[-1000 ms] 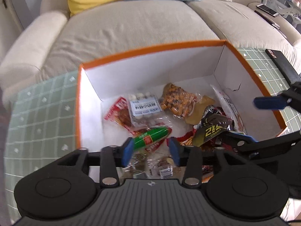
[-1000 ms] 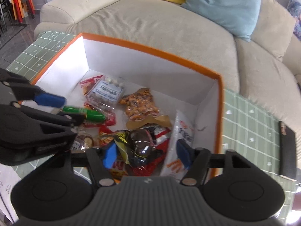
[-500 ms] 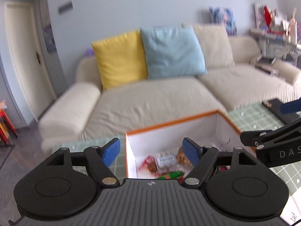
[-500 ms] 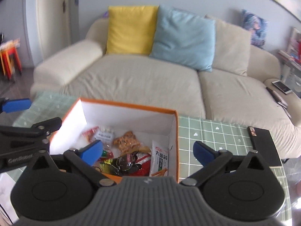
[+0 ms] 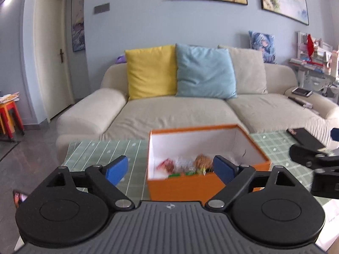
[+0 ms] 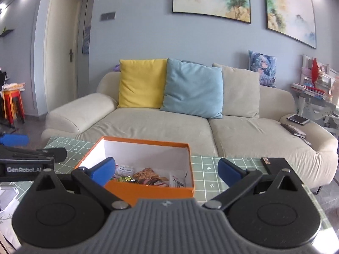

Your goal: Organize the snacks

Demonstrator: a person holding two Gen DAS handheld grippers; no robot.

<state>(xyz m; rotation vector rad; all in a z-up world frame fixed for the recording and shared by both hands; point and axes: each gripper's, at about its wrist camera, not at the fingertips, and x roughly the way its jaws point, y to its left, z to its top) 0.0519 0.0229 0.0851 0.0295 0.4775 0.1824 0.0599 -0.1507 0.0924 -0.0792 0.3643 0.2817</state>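
An orange box (image 5: 186, 185) with white inner walls stands on the green grid tablecloth, with several snack packets (image 5: 184, 166) lying inside. My left gripper (image 5: 169, 168) hangs in front of the box, a little above it. Its jaws are opening wide and nothing is between them. In the right wrist view the same box (image 6: 148, 192) and its snacks (image 6: 148, 174) sit just past my right gripper (image 6: 166, 170), which is open and empty. Each gripper's black fingers show at the edge of the other's view (image 5: 313, 158) (image 6: 31, 156).
A flat black item (image 6: 275, 165) lies on the tablecloth (image 6: 207, 180) right of the box. A beige sofa (image 6: 169, 127) with yellow and blue cushions stands behind the table. A clear plastic piece (image 6: 6, 194) sits at the near left, and a red packet (image 5: 19, 196) is at the left edge.
Both grippers have drawn back and up out of the box and tilted towards level. Their jaws spread wide, leaving the green stick and the dark packet inside the box.
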